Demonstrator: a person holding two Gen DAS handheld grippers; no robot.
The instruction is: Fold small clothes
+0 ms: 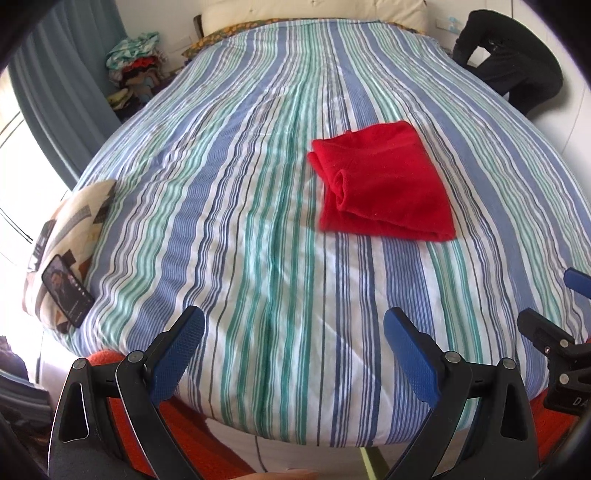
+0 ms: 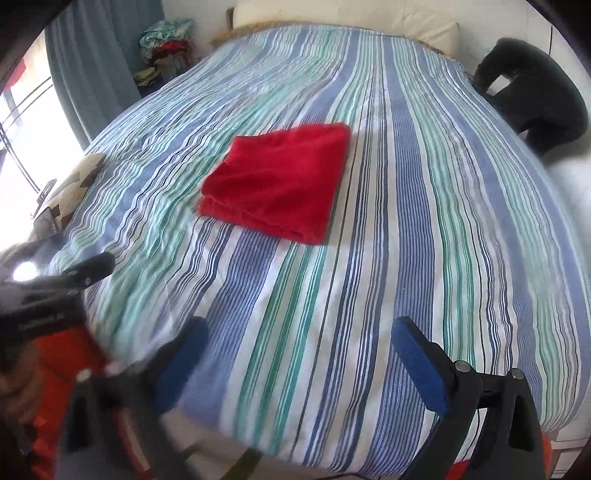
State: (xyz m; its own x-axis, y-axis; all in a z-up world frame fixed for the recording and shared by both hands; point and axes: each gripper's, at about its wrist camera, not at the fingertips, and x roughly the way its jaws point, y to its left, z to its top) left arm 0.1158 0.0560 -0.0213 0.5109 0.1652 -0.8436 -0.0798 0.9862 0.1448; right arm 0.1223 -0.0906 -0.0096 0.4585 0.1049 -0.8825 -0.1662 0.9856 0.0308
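Note:
A red garment (image 1: 384, 182) lies folded into a rough square on the striped bedspread (image 1: 236, 229), right of the middle. It also shows in the right wrist view (image 2: 277, 182), left of centre. My left gripper (image 1: 293, 325) is open and empty, held above the near edge of the bed, well short of the garment. My right gripper (image 2: 299, 332) is open and empty, also above the near edge. The right gripper's body shows at the right edge of the left wrist view (image 1: 554, 343); the left gripper's body shows blurred at the left of the right wrist view (image 2: 74, 277).
A patterned cushion (image 1: 74, 229) with a phone (image 1: 66, 291) on it sits at the bed's left edge. A pile of clothes (image 1: 136, 70) stands beyond the left side by a curtain. A dark chair (image 1: 517, 62) stands at the far right. Pillows (image 1: 314, 14) line the head.

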